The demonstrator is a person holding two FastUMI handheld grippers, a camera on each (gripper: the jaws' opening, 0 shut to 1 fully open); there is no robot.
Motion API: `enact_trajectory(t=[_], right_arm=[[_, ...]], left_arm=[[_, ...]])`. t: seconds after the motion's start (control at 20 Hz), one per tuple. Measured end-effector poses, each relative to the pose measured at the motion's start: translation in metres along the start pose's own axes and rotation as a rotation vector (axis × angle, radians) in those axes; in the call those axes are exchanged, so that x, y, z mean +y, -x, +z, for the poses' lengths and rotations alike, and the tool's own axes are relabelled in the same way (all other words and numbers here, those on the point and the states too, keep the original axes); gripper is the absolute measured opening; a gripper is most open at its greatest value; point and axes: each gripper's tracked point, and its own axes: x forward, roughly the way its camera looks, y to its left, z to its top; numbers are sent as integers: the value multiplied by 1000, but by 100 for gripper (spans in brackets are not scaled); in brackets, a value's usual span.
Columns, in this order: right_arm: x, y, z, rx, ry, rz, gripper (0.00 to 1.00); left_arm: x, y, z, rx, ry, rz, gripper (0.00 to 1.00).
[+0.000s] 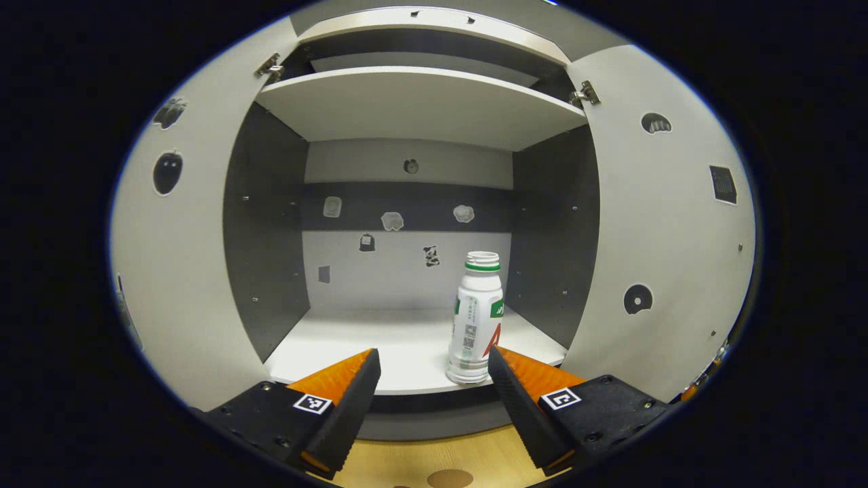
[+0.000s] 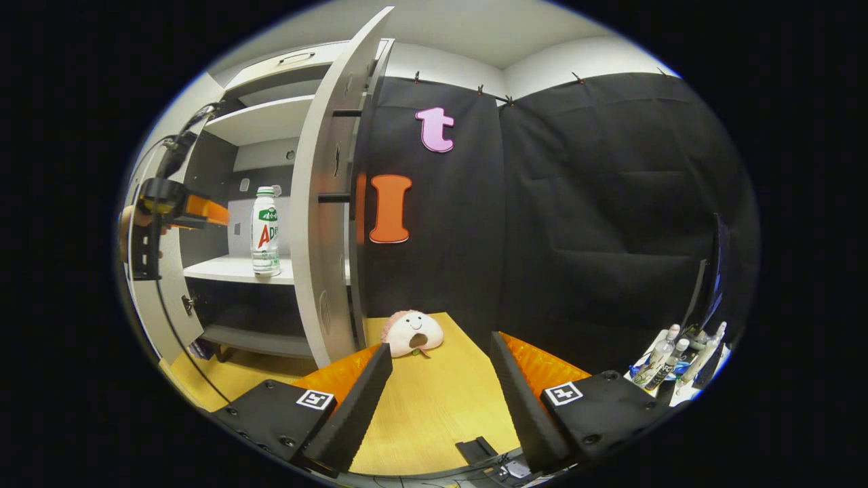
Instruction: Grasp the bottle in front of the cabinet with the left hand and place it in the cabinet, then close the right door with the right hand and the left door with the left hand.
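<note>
Two doors stand wide open on the cabinet (image 1: 413, 108), the left door (image 1: 176, 271) and the right door (image 1: 664, 251) swung out to either side in the left gripper view. The bottle (image 1: 476, 317) stands upright inside, on the lower shelf (image 1: 380, 352), near that shelf's front edge and toward its right side, close to the right inner wall. Its cap is off, the neck open. The left gripper (image 1: 434, 379) hangs just in front of the shelf's front edge with its jaws spread wide and nothing between them; the bottle is seen just beside the right finger, and I cannot tell whether it touches.

In the right gripper view the bottle (image 2: 265, 230) shows upright at the shelf's front edge, with the left gripper (image 2: 196, 210) held by a hand (image 2: 135, 220) just beside it, apart from it. The right gripper (image 2: 437, 379) hovers over the wooden desk (image 2: 434, 407), jaws wide apart, holding nothing. A plush toy (image 2: 412, 333) lies on the desk near the back edge, beside the open right door (image 2: 325, 224). Several bottles (image 2: 671, 362) stand clustered at the far right
</note>
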Motion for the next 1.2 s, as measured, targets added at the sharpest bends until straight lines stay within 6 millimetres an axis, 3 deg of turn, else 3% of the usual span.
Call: enact_trajectory(t=[0.2, 0.25, 0.45, 0.5, 0.6, 0.8, 0.9, 0.95, 1.2], right_arm=[[4, -15, 11, -17, 15, 20, 91], [6, -21, 14, -18, 17, 29, 97], [15, -40, 19, -7, -1, 50, 92], [15, -45, 19, -5, 2, 49, 97], [19, -53, 18, -1, 7, 54, 97], [31, -69, 16, 14, -11, 69, 97], [30, -75, 15, 17, -11, 50, 89], [29, -78, 15, 15, -12, 45, 95], [36, -77, 19, -1, 8, 55, 94]], left_arm=[[40, 58, -1, -28, 19, 65, 94], [48, 72, -2, -31, 27, 78, 94], [76, 124, -14, -29, 61, 127, 95], [83, 137, -18, -27, 60, 140, 95], [93, 159, -24, -23, 53, 162, 95], [108, 191, -34, -8, 98, 177, 95], [116, 205, -39, -3, 102, 191, 95], [120, 210, -43, 3, 98, 196, 95], [131, 226, -44, 2, 93, 198, 97]])
